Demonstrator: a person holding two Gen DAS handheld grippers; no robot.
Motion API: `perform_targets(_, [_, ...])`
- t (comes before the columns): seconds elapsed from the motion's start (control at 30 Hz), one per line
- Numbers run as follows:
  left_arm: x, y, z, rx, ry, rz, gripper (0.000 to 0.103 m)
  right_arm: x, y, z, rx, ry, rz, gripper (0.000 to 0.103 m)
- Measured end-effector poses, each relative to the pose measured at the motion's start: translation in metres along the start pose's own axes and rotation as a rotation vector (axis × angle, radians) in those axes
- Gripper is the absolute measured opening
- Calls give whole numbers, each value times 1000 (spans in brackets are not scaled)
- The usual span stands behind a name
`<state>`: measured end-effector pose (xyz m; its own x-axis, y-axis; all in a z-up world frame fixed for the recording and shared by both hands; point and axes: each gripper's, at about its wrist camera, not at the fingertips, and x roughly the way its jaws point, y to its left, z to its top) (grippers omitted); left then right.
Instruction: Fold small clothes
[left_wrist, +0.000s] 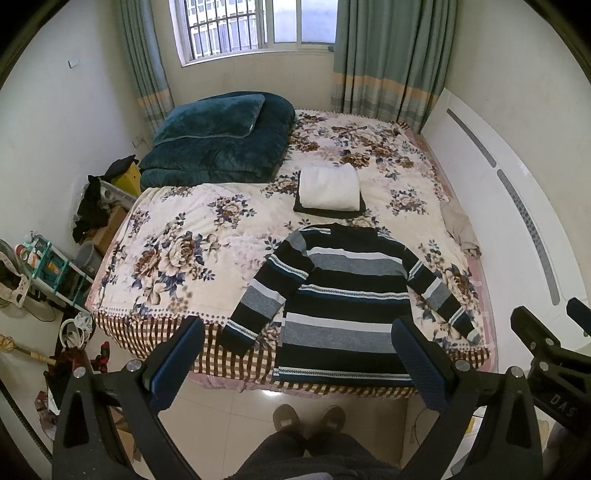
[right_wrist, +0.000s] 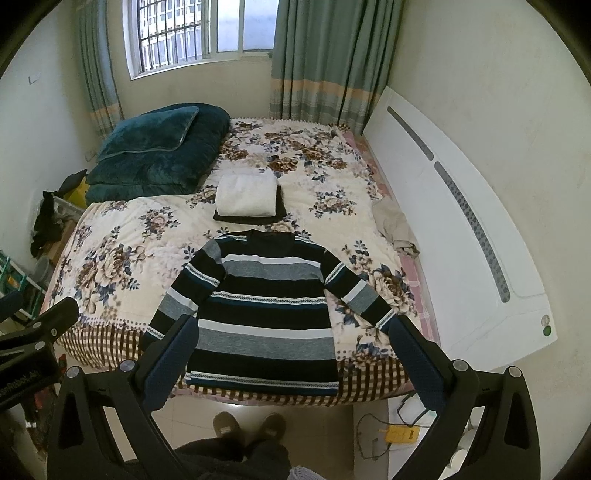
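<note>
A striped sweater (left_wrist: 343, 295) (right_wrist: 266, 314) in black, grey, white and blue lies flat on the floral bedspread (left_wrist: 192, 240) (right_wrist: 122, 240), hem at the near bed edge, both sleeves spread out to the sides. My left gripper (left_wrist: 299, 350) is open, held above the floor in front of the hem, touching nothing. My right gripper (right_wrist: 291, 350) is also open and empty, hovering before the hem. Behind the collar sits a folded white garment (left_wrist: 330, 186) (right_wrist: 246, 194) stacked on a folded dark one (left_wrist: 328, 211) (right_wrist: 247, 218).
A folded teal quilt with a pillow (left_wrist: 218, 140) (right_wrist: 155, 151) fills the bed's far left. A beige cloth (left_wrist: 461, 229) (right_wrist: 397, 227) lies by the white headboard (left_wrist: 517, 206) (right_wrist: 461, 221). A person's slippered feet (left_wrist: 310, 417) (right_wrist: 249, 424) stand on the tiled floor. Clutter lines the left wall (left_wrist: 55, 266).
</note>
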<state>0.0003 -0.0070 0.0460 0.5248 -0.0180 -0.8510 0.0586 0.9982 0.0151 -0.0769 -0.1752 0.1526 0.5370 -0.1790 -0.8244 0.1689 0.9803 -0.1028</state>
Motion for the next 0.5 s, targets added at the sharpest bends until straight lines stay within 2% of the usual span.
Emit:
perform_targets(0.1, [24, 1, 11, 11, -6, 26, 103, 14, -8, 4, 44, 26, 1, 103])
perform_targets(0.23, [78, 6, 19, 28, -57, 66, 103, 66, -47, -1, 194, 104, -17, 103])
perform_targets(0.27, [93, 3, 22, 36, -77, 76, 103, 98, -56, -8, 229, 119, -31, 103])
perform_targets(0.37, [142, -5, 26, 61, -86, 100, 103, 158, -107, -28, 365, 174, -101, 103])
perform_targets(0.5, [226, -22, 29, 78, -23, 133, 103, 248, -184, -71, 533, 269, -197, 103])
